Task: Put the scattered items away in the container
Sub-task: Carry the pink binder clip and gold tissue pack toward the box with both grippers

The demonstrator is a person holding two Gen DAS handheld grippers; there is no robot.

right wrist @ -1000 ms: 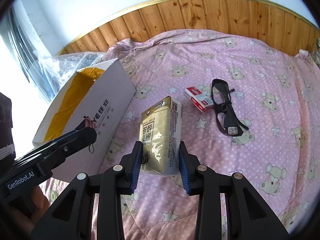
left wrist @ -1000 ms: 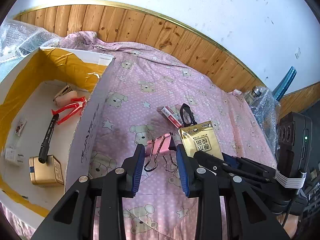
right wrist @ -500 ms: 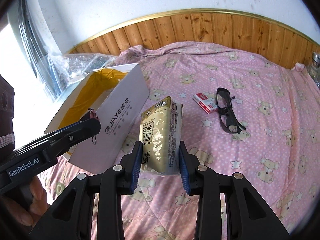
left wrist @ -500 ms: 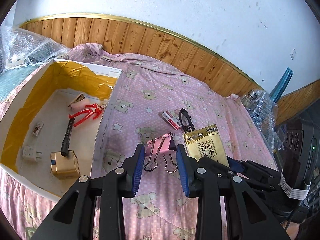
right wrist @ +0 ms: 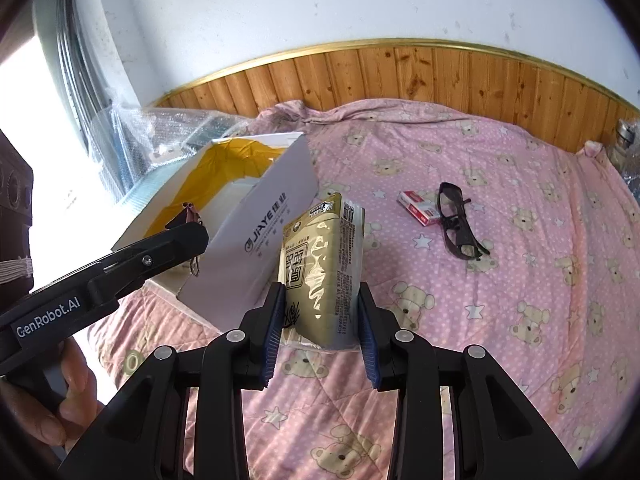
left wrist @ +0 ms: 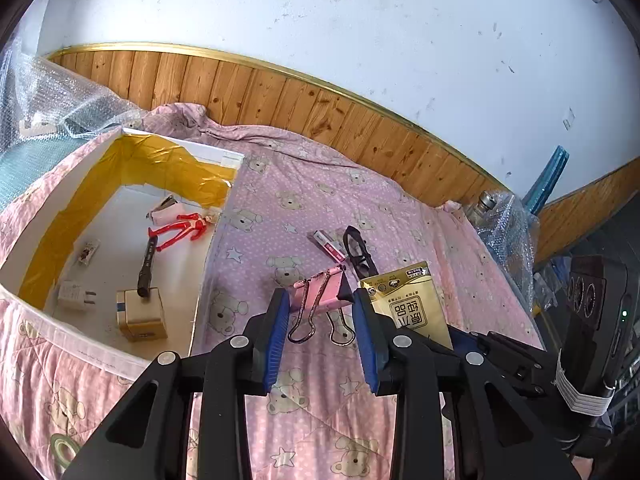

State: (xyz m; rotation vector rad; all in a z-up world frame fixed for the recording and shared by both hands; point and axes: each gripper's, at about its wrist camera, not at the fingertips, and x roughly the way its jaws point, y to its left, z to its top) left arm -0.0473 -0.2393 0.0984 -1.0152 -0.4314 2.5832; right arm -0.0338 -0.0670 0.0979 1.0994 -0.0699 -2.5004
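My left gripper [left wrist: 320, 312] is shut on a pink binder clip [left wrist: 320, 294], held in the air just right of the white cardboard box [left wrist: 218, 216]. My right gripper [right wrist: 320, 312] is shut on a gold tissue pack [right wrist: 320, 264], lifted above the pink bedspread beside the box [right wrist: 272, 232]. In the left wrist view the same gold pack [left wrist: 408, 304] shows to the right of the clip. Black glasses [right wrist: 458, 224] and a small red-and-white box [right wrist: 418, 208] lie on the bedspread farther out.
Inside the box lie a red figure [left wrist: 180, 230], a black pen [left wrist: 146, 268], a gold box [left wrist: 142, 314], a white plug [left wrist: 76, 294] and a stapler [left wrist: 164, 208]. Bubble wrap [left wrist: 52, 100] is piled left; a wooden wall panel [right wrist: 400, 76] runs behind the bed.
Both grippers have risen and pulled back with their loads; the box and bedspread look farther below. The grips have not changed.
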